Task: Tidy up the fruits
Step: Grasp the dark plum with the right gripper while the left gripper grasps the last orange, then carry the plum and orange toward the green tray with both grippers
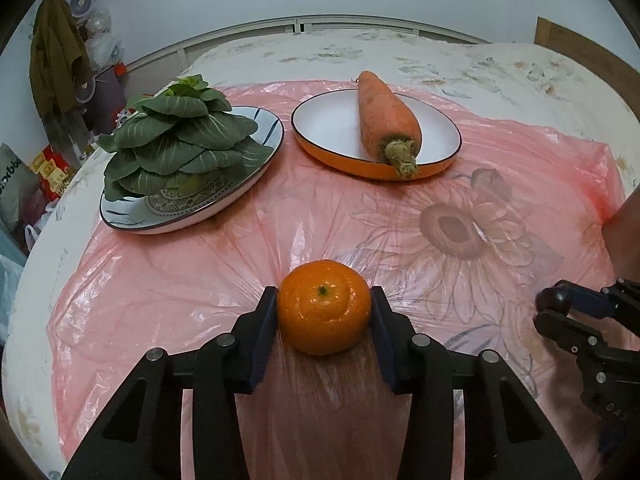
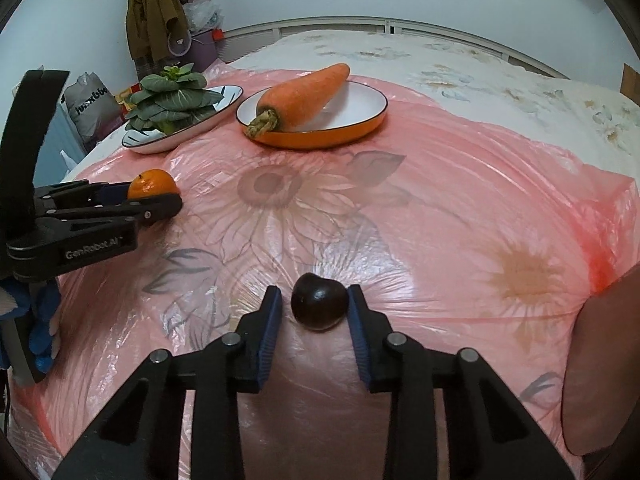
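An orange mandarin (image 1: 324, 306) rests on the pink plastic sheet, and my left gripper (image 1: 324, 300) is shut on it, a pad pressing each side. The right wrist view shows that same left gripper (image 2: 154, 196) and mandarin (image 2: 154, 186) at the left. A small dark round fruit (image 2: 319, 306) lies between the fingers of my right gripper (image 2: 315, 300). Its right pad touches the fruit, but a slim gap shows at the left pad (image 2: 272, 320), so it is open. The right gripper (image 1: 554, 306) appears blurred at the left wrist view's right edge.
At the back, a carrot (image 1: 386, 120) lies on a white plate with an orange rim (image 1: 332, 120). Left of it, a leafy green vegetable (image 1: 180, 140) is piled on a blue patterned plate (image 1: 168, 216). The pink sheet (image 1: 500, 208) covers a flowered bedspread. A person's arm (image 2: 600, 360) is at the right.
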A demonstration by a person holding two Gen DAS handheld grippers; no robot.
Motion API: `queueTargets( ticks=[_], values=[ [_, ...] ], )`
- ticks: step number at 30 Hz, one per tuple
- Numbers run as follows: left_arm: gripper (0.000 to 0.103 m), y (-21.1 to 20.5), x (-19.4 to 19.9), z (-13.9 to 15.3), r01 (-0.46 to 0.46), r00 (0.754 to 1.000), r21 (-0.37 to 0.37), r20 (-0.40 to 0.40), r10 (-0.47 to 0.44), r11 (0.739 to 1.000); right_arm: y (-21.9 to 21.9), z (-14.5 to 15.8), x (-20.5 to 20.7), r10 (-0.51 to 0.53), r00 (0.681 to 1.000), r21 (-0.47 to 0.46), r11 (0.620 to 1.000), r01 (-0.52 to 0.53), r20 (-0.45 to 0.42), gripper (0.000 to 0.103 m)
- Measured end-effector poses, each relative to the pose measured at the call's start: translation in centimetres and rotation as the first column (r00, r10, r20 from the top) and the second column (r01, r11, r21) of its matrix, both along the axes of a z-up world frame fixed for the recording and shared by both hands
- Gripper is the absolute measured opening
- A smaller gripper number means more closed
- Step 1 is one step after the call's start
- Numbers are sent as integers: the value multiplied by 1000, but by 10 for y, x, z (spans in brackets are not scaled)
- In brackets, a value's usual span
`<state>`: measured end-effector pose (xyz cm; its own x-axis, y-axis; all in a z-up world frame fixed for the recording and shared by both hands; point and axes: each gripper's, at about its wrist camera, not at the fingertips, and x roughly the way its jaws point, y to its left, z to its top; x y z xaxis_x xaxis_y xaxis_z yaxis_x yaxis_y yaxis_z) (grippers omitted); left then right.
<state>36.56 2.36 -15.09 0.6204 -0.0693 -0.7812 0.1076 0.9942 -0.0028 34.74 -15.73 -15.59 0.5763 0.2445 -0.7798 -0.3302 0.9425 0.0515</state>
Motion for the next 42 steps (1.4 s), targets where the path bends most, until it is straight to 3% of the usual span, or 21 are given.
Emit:
queueTargets(
  ticks=[4, 10, 15, 24, 29, 30, 31, 33, 39, 40, 42],
  values=[
    [39, 11, -3, 6, -16, 1000, -33, 7, 16, 999, 8, 1, -2, 10, 1000, -60, 998, -10, 9, 26],
    [38, 45, -13, 16, -78, 997, -64, 5, 78, 995, 12, 8, -6, 6, 1000, -59, 998, -6, 8, 21],
    [38, 72, -27, 31, -119, 992, -75, 21, 121, 990, 18, 22, -19, 22, 1000, -27, 999, -22, 10, 0],
    [38, 90, -68, 64, -131, 989, -88, 61, 136, 988, 17, 32, -42, 9, 1000, 34, 999, -9, -5, 0],
    [38, 89, -80, 73, -113, 990, -82, 78, 119, 990, 14, 35, -43, -15, 1000, 17, 1000, 15, 22, 0],
    [38, 89, -82, 74, -111, 990, -90, 82, 118, 990, 14, 34, -41, -20, 999, 7, 1000, 20, 26, 1],
    [38, 89, -83, 75, -110, 990, -93, 84, 117, 990, 15, 32, -38, -20, 999, 0, 1000, 20, 26, 32],
    [38, 88, -84, 75, -103, 990, -99, 86, 112, 990, 18, 28, -32, -25, 999, -28, 999, 26, 31, 61],
    [38, 88, -88, 71, -93, 991, -132, 82, 104, 987, 25, 14, -12, -15, 1000, -44, 999, 15, -12, 60],
    [38, 87, -90, 71, -92, 991, -135, 82, 104, 987, 26, 11, -10, -14, 1000, -44, 999, 13, -28, 48],
    [38, 87, -92, 70, -90, 992, -139, 80, 102, 986, 28, 7, -9, -10, 999, -59, 998, 8, -36, 36]
  ],
)
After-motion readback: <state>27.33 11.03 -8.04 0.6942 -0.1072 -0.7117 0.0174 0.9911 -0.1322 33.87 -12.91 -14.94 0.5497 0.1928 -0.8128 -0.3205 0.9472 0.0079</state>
